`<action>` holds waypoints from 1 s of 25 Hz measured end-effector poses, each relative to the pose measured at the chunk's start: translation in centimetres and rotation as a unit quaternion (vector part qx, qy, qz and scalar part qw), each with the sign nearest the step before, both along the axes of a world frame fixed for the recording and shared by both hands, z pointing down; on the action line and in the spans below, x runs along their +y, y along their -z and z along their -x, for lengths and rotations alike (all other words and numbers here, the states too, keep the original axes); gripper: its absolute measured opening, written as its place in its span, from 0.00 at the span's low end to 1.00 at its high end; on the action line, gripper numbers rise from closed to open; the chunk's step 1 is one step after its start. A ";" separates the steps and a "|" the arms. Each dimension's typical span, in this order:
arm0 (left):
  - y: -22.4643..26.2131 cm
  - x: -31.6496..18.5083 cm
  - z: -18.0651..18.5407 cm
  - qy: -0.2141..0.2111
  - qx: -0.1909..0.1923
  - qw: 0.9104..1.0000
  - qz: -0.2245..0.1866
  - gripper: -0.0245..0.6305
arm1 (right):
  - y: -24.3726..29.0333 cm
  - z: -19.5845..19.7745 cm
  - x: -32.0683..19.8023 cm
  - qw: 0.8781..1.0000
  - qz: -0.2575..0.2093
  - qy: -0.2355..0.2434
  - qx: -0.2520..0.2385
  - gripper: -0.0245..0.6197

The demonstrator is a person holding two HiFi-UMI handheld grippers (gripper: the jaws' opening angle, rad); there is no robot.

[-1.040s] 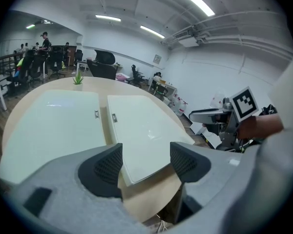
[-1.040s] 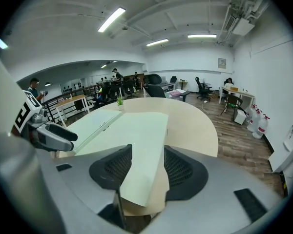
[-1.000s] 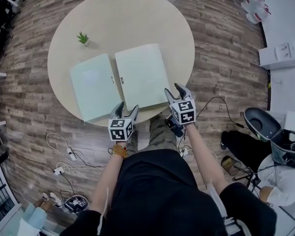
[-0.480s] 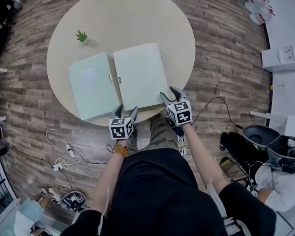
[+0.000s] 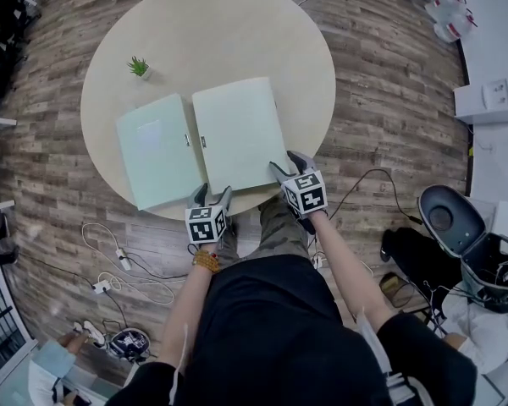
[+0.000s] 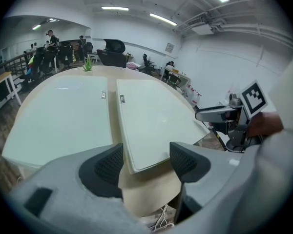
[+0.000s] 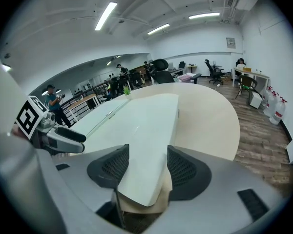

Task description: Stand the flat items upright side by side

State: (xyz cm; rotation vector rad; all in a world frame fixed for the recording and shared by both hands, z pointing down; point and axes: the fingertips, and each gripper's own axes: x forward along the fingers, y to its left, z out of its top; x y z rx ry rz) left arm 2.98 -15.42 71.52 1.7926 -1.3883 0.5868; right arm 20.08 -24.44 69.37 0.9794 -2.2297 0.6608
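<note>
Well, in the head view two pale green folders lie flat, side by side, on the round table (image 5: 212, 32). My left gripper (image 5: 211, 191) and right gripper (image 5: 287, 164) sit at the near edge of the right folder (image 5: 235, 132). The left folder (image 5: 157, 159) is ahead and left of my left gripper.

In the left gripper view, my jaws are apart. They have just been closing a bit. The right folder's near corner is between them, not squeezed.

In the right gripper view, my jaws have just been opening. The other near corner lies loose between them.

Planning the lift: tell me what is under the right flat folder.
The right folder lies flat on the round table; anything directly beneath it is covered.
</note>
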 end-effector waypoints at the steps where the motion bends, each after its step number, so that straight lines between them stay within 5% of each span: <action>1: 0.0 0.0 0.1 0.002 -0.001 1.000 0.001 0.51 | -0.1 0.0 0.0 1.000 0.003 0.000 -0.002 0.42; 25: -0.8 -1.3 -0.6 0.060 0.034 0.998 0.010 0.55 | -2.4 -0.8 -0.1 0.994 0.072 -0.027 -0.074 0.51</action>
